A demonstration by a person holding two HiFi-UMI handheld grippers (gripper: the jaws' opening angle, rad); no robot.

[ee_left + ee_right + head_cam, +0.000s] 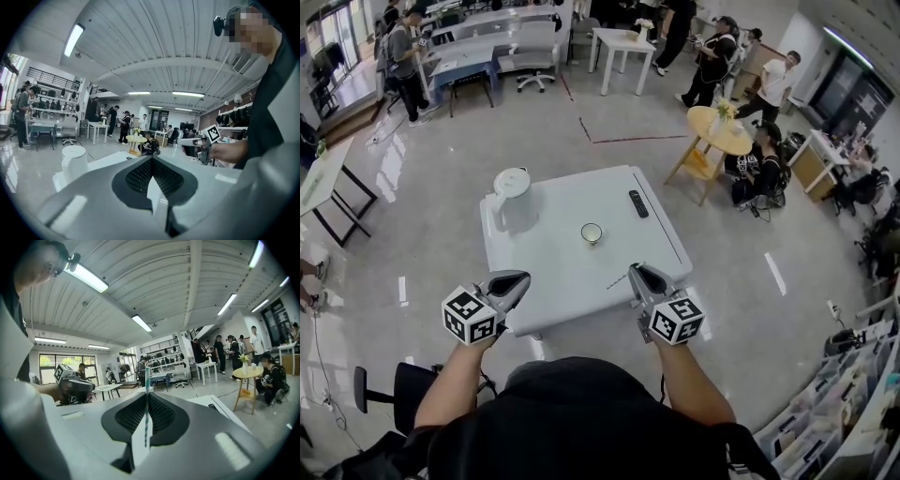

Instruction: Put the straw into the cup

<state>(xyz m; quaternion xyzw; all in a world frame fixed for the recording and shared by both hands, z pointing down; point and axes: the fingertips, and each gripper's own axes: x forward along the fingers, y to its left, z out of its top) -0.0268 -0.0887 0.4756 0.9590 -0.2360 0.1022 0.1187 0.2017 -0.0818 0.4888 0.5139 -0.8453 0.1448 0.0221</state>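
**Q:** State of the right gripper?
**A:** The right gripper (147, 394) is closed on the straw (146, 411). The straw is clamped between the jaws and stands out past their tips. It is striped teal and white.

**Q:** And the left gripper?
**A:** The left gripper (153, 159) is closed, with nothing between its jaws. It hangs at the near left edge of the table (553, 272).

**Q:** Where is the cup?
**A:** The cup (592, 232) stands upright near the middle of the table. It is farther out than both grippers and well apart from the straw.

**Q:** How far along is the task?
**A:** By my reading, the pickup is done. The carry and the insertion are not yet done. The straw has to go far and slightly left to the cup mouth, then down into it, and then be released.

**Q:** What cannot be read?
**A:** In the head view the straw is only a thin, faint line off the right gripper's tips, and its free end is hard to fix. Neither gripper view shows the cup, because the jaw bodies fill the lower half of each. Whether the cup holds anything cannot be told. A kettle (512, 197) at far left and a remote (638, 203) at far right take no part in the task.
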